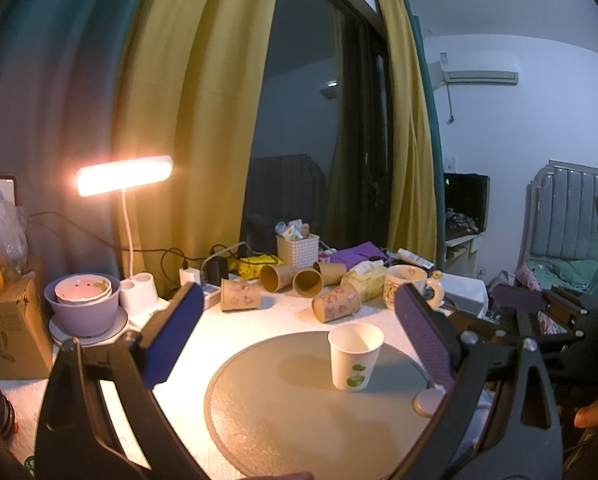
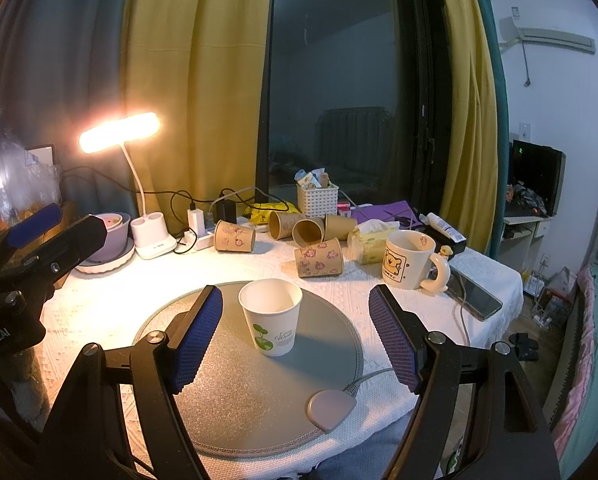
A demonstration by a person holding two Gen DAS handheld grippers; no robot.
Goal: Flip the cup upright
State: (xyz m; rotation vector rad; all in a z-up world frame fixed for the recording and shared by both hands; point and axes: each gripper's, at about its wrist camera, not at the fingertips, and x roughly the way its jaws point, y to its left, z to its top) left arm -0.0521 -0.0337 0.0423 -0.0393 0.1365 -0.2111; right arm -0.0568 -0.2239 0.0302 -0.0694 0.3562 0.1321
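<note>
A white paper cup (image 2: pixel 271 316) with a green leaf print stands upright, mouth up, on the round grey mat (image 2: pixel 259 400). It also shows in the left wrist view (image 1: pixel 355 355). My right gripper (image 2: pixel 295 336) is open, its blue pads on either side of the cup and a little nearer than it, not touching. My left gripper (image 1: pixel 299 336) is open and empty, held above the mat to the left of the cup. The left gripper's body also shows at the left edge of the right wrist view (image 2: pixel 39 240).
Several brown paper cups (image 2: pixel 307 232) lie on their sides at the back of the table. A white bear mug (image 2: pixel 413 258), tissue pack (image 2: pixel 369 242), phone (image 2: pixel 475 296), lit desk lamp (image 2: pixel 119 132), purple bowls (image 2: pixel 111 232) and basket (image 2: pixel 317 200) stand around. A grey puck (image 2: pixel 331 408) sits on the mat's near edge.
</note>
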